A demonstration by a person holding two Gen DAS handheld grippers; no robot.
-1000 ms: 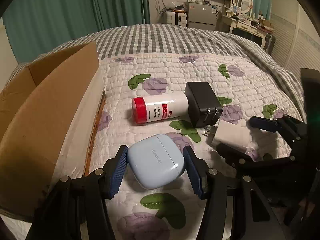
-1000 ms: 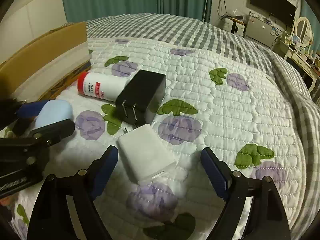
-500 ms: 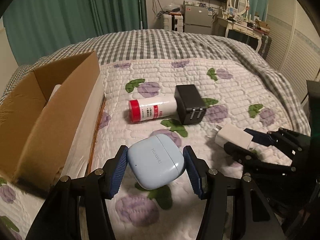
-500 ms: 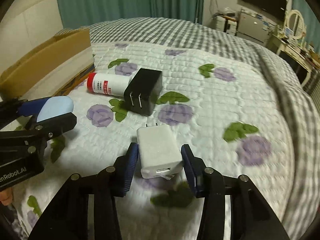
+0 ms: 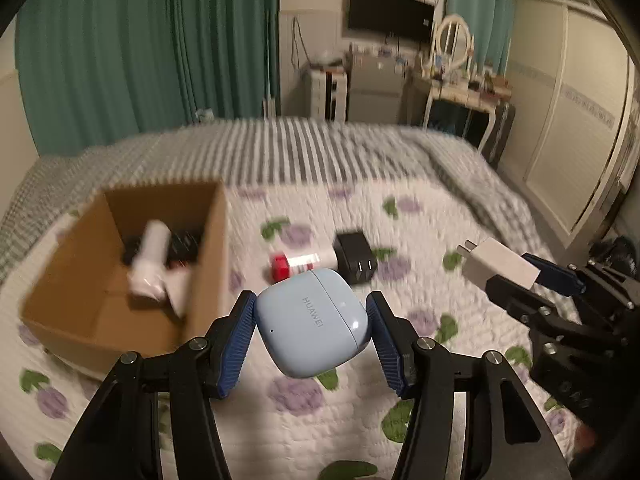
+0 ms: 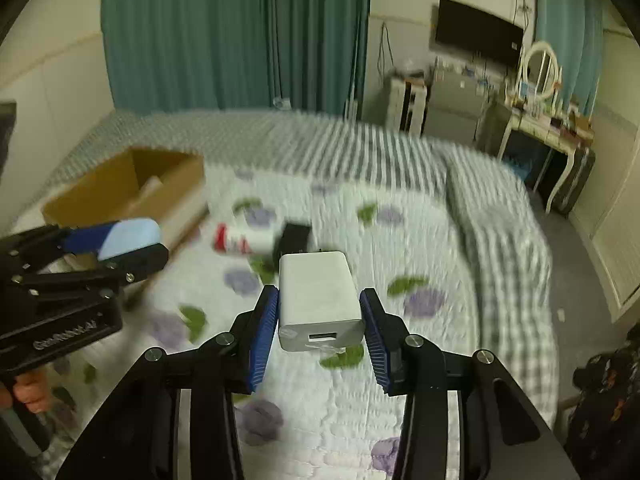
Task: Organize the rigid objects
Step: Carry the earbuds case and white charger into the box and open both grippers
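Two grippers: both loaded, held above the quilt (image 5: 420,208).
Left gripper (image 5: 312,330): clamped the blue Huawei earbud case (image 5: 312,320).
Right gripper (image 6: 319,316): pinched the white charger (image 6: 318,296).
Cardboard box (image 5: 208,248): at 10 o'clock.

both wrist views look down over the bed (image 5: 360,208), sharing the cardboard box (image 6: 120,188).

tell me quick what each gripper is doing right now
Left tongs: closed on the pale blue rounded plastic earbud case.
Right tongs: closed on the white rectangular plastic charger block.
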